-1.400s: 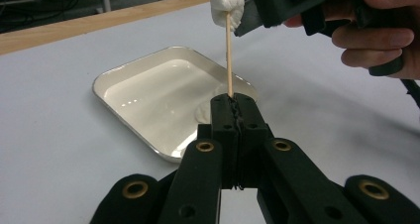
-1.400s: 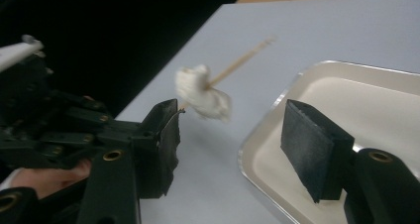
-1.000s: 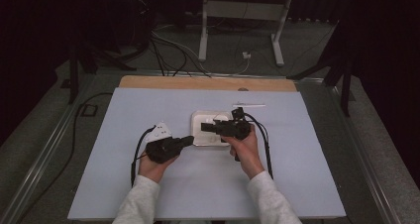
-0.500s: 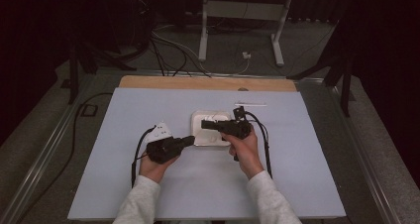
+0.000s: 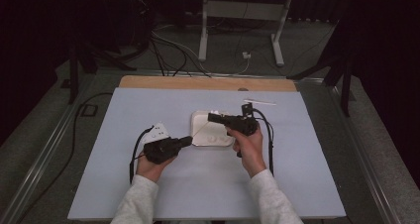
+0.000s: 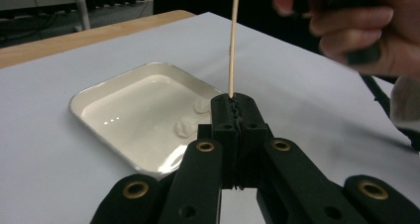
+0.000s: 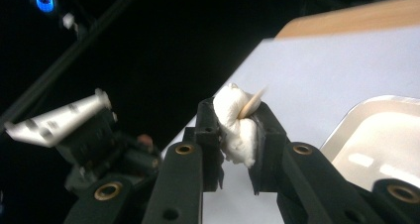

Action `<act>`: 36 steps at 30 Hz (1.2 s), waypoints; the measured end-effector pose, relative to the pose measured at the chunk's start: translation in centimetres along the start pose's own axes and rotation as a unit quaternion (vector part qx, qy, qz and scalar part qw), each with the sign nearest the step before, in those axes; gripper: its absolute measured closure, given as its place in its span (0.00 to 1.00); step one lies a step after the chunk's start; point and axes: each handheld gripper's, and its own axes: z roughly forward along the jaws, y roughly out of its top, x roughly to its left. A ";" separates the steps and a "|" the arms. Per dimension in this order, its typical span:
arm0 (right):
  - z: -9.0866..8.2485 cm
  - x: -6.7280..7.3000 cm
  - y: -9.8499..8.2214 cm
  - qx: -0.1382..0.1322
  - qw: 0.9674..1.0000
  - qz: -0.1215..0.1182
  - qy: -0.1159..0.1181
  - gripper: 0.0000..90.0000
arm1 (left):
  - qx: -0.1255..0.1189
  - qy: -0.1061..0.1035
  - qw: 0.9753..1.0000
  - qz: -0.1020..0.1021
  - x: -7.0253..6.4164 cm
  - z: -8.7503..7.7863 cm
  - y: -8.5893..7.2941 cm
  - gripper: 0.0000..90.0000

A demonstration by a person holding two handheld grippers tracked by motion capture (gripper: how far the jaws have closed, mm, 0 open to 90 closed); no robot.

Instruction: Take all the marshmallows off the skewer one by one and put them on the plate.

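The left tongs (image 6: 233,102) clamp the skewer (image 6: 233,40); the right tongs (image 7: 236,116) squeeze one marshmallow (image 7: 236,127) onto its tip; two more wait in the tray (image 6: 94,92), mid-desk.

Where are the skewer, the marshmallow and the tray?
skewer (image 6: 232,45), left gripper view, middle of its shaft.
marshmallow (image 7: 236,130), right gripper view, its front face between the fingers.
tray (image 6: 94,92), left gripper view, its near-left rim.

The right tongs (image 7: 233,130) have just closed, apparently squeezing the marshmallow (image 7: 236,127).
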 end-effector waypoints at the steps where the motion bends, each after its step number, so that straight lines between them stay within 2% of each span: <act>1: -0.5 -0.2 0.3 -0.005 1.000 0.002 0.000 0.87 | -0.005 -0.005 1.000 -0.005 0.1 -0.1 0.0 1.00; 4: -0.9 0.1 0.6 0.007 1.000 -0.017 -0.014 0.87 | 0.007 -0.007 1.000 0.011 -0.3 0.3 0.1 1.00; 9: -1.3 -0.1 1.0 0.001 1.000 -0.017 -0.016 0.86 | 0.003 -0.014 1.000 0.015 -0.2 0.0 0.1 1.00; 11: -1.4 -0.1 1.0 -0.001 1.000 -0.019 -0.016 0.86 | 0.006 -0.018 1.000 0.017 0.0 -0.1 0.0 1.00; 12: -1.5 0.0 1.1 -0.004 1.000 -0.021 -0.018 0.87 | 0.014 -0.011 1.000 0.021 0.0 -0.1 -0.1 1.00; 13: -1.8 -0.1 1.3 -0.018 0.999 -0.019 -0.026 0.87 | 0.026 -0.002 0.999 0.025 0.1 -0.1 -0.3 1.00; 15: -3.1 -0.5 2.0 -0.054 0.998 -0.002 -0.017 0.87 | 0.021 0.004 1.000 0.010 0.8 -0.4 -0.7 1.00; 16: -3.7 -0.5 2.3 -0.056 0.998 -0.008 -0.027 0.87 | 0.018 0.010 1.000 0.003 1.0 -0.6 -0.7 1.00; 18: -4.2 -0.2 2.6 -0.030 0.997 -0.037 -0.059 0.87 | 0.012 0.018 1.000 -0.004 1.2 -0.6 -0.7 1.00; 20: -4.1 0.1 2.5 -0.009 0.994 -0.063 -0.086 0.86 | 0.012 0.026 1.000 -0.008 1.1 -0.5 -0.6 1.00; 26: -2.5 -1.2 0.7 0.034 0.990 -0.074 -0.119 0.84 | 0.018 0.038 0.999 -0.012 0.9 -0.1 -0.5 1.00; 32: -0.8 -2.4 -1.2 0.084 0.979 -0.089 -0.163 0.83 | 0.014 0.053 0.998 -0.021 1.0 -0.2 -0.4 1.00; 36: 0.2 -2.5 -2.2 0.112 0.970 -0.110 -0.184 0.82 | 0.009 0.063 0.998 -0.028 0.9 -0.4 -0.3 1.00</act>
